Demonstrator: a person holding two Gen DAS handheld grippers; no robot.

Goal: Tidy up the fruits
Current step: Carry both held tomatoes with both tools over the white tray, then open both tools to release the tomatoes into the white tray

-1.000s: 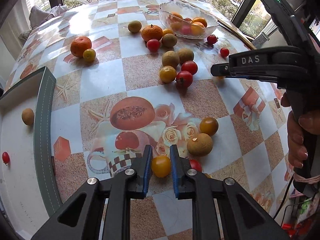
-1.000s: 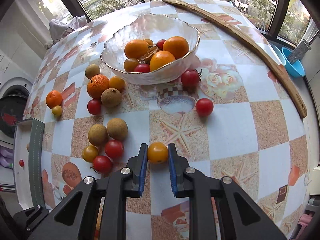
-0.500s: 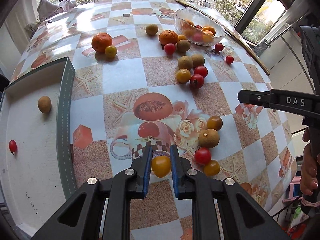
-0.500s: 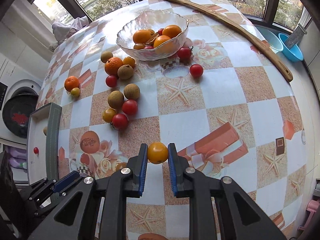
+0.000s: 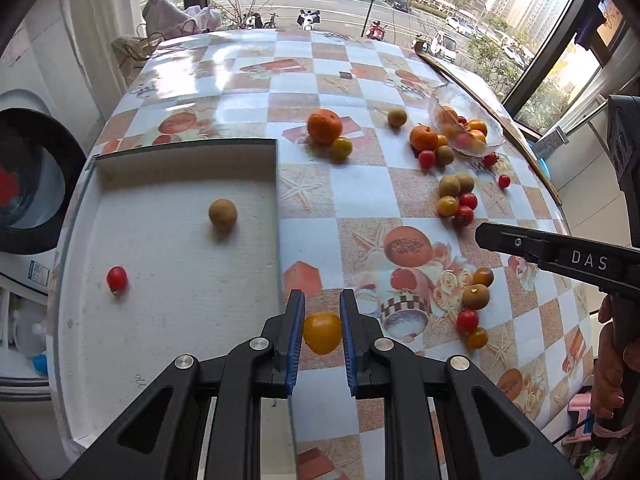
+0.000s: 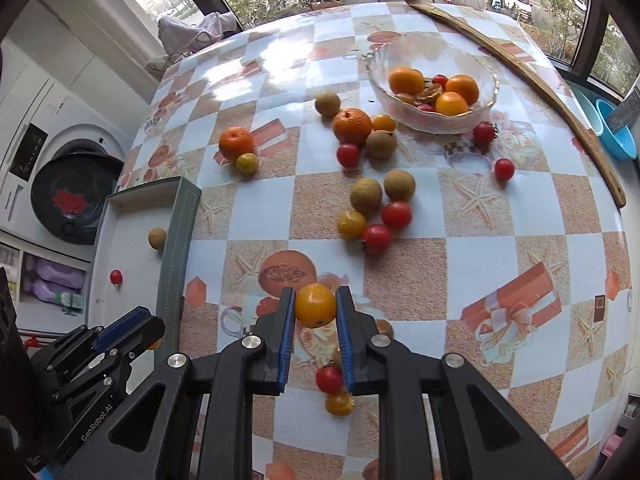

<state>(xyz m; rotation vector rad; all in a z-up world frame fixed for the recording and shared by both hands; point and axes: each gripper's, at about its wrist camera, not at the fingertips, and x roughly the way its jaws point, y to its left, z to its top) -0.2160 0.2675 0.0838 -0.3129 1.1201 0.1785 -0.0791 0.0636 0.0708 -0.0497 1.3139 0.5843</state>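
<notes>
My left gripper (image 5: pixel 322 326) is shut on a yellow tomato (image 5: pixel 322 333) and holds it above the table beside the right wall of the white tray (image 5: pixel 168 304). The tray holds a brown longan (image 5: pixel 222 213) and a red cherry tomato (image 5: pixel 117 278). My right gripper (image 6: pixel 316 312) is shut on another yellow tomato (image 6: pixel 315 305), held above the table's front part. Loose oranges, longans and tomatoes lie across the table, among them a cluster (image 6: pixel 374 210) in the middle. A glass bowl (image 6: pixel 434 118) with oranges stands at the back right.
The table has a checkered fruit-print cloth (image 6: pixel 500 208). A long wooden piece (image 6: pixel 520 76) lies along its right edge. A washing machine (image 6: pixel 68 196) stands left of the table. The left gripper's body (image 6: pixel 100 356) shows at the lower left of the right wrist view.
Both grippers have pulled back and left with their tomatoes. The left one now sits next to the tray, which fills more of its view.
</notes>
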